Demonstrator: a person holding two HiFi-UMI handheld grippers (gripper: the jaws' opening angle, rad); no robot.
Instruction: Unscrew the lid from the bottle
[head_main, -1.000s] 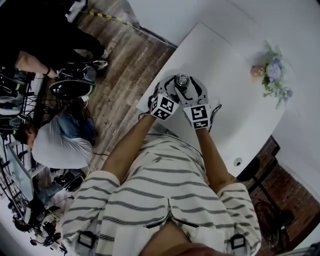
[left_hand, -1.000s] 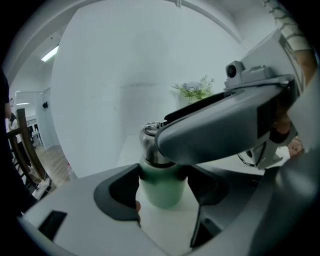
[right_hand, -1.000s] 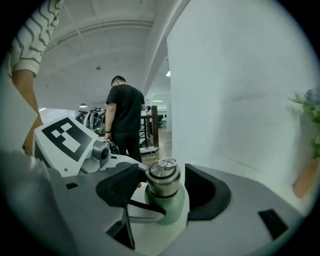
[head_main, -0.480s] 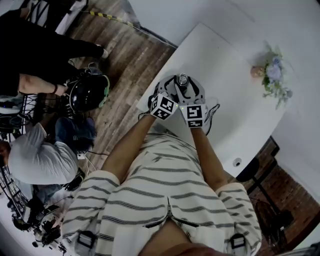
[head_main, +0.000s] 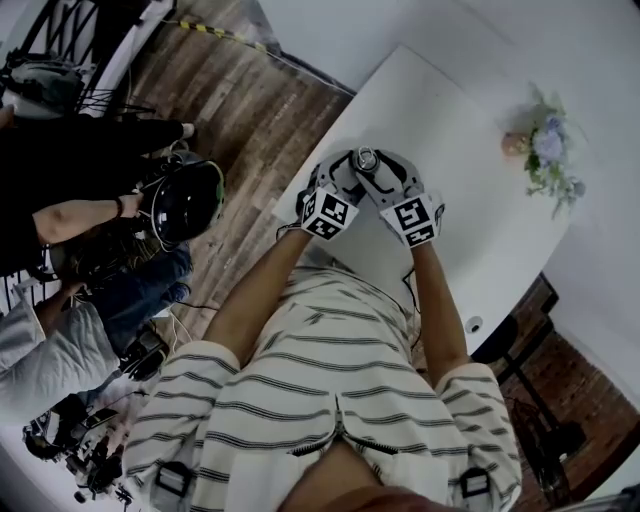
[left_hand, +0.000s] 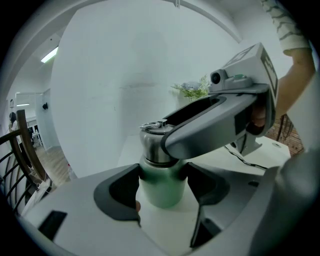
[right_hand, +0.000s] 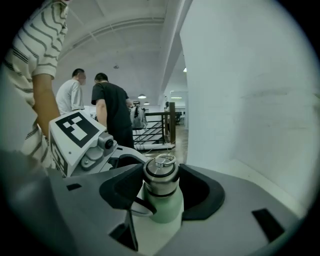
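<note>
White tabletop (head_main: 480, 130) above a wood-plank floor (head_main: 250, 130). Clamped on the green body of the bottle (left_hand: 161, 190): left gripper (head_main: 340, 172), tilted downward, forearm reaching in from the left. Right gripper (head_main: 388, 172) likewise tilted down, jaws just closed in, pads now against the steel lid (right_hand: 161, 177). Bottle upright near the tabletop's left corner, long axis vertical, lid ring uppermost. Flower bunch (head_main: 548, 148) well apart, by the far right edge.

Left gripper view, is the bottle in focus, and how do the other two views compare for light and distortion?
Left gripper view: fisheye, dark corners, green bottle slightly soft. Right gripper view: same warp, steel lid crisper. Head view: dim, bent at the edges.
</note>
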